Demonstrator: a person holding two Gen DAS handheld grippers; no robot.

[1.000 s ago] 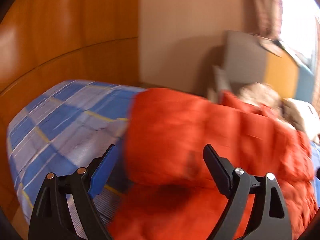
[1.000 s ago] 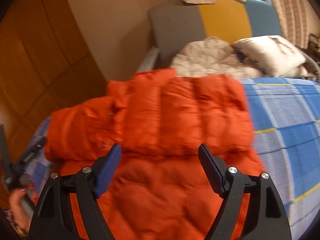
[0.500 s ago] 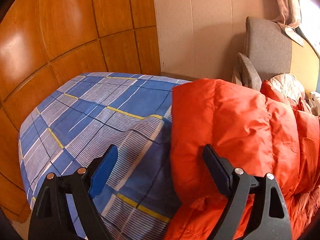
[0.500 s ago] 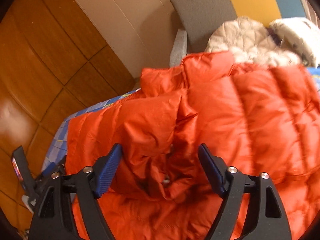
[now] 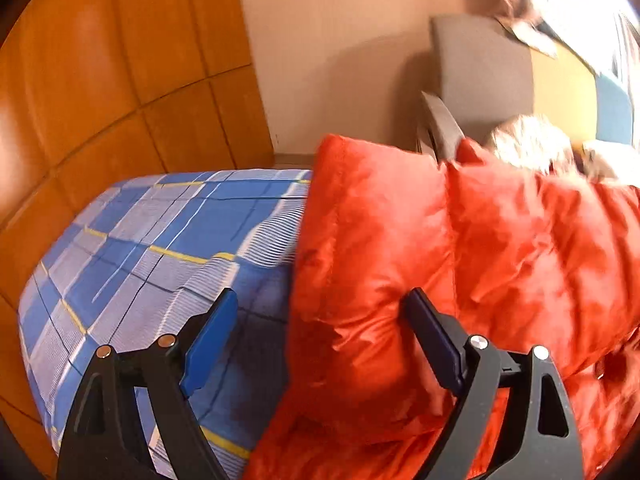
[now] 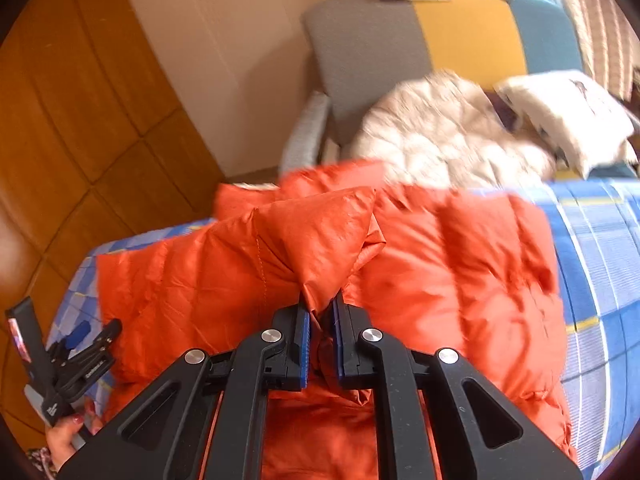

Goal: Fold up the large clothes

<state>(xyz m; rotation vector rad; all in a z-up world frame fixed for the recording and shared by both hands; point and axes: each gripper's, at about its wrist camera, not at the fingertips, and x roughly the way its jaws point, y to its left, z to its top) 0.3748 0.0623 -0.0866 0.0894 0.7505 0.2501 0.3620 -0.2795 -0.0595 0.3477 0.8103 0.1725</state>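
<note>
An orange puffer jacket (image 6: 440, 264) lies on a bed with a blue plaid sheet (image 6: 600, 240). My right gripper (image 6: 320, 312) is shut on a pinched fold of the jacket near its middle and lifts that fold a little. In the left wrist view the jacket (image 5: 460, 260) fills the right half, with its folded left edge over the sheet (image 5: 168, 232). My left gripper (image 5: 320, 320) is open, with the jacket's edge between its fingers. The left gripper also shows at the lower left of the right wrist view (image 6: 80, 344), beside the jacket's left edge.
A wooden panel wall (image 5: 100, 80) stands close along the bed's left side. A grey, yellow and blue headboard (image 6: 420, 48) is at the far end. A beige quilted garment (image 6: 448, 132) and a white pillow (image 6: 568, 116) lie below it.
My right gripper has closed on a fold of the orange jacket. My left gripper stays open and has shifted slightly at the jacket's left edge.
</note>
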